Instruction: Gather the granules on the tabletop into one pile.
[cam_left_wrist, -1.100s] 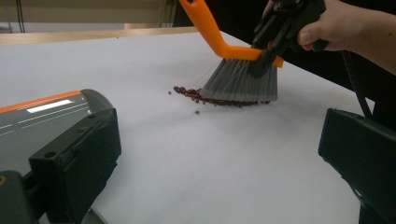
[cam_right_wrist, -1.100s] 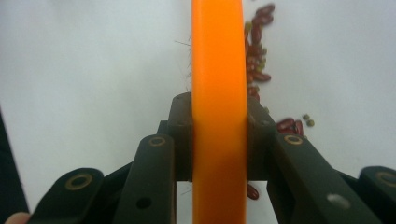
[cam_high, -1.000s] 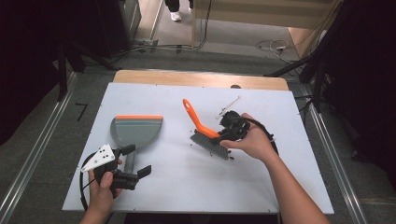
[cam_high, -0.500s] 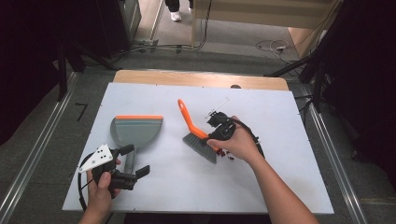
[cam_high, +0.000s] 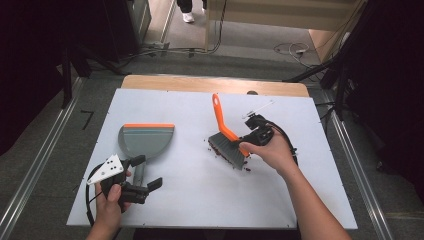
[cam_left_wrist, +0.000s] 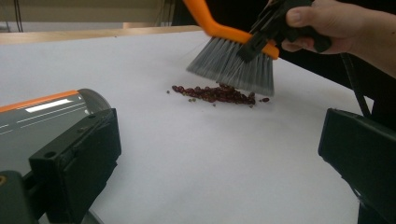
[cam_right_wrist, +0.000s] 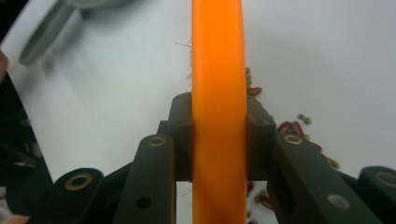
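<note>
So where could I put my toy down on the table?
Bare room lies between the dustpan and the brush, and along the near edge right of the left gripper. It is crowded around the beans.

The brush (cam_high: 227, 135) has a smooth, glossy orange plastic handle and fine grey synthetic-looking bristles. The dustpan (cam_high: 146, 141) looks like matt grey plastic with an orange edge, catching a soft sheen. The table (cam_high: 185, 200) has a smooth matt white top beside a bare wood strip. The right gripper (cam_right_wrist: 218, 135) looks matt black plastic with brass-coloured pins.
</note>
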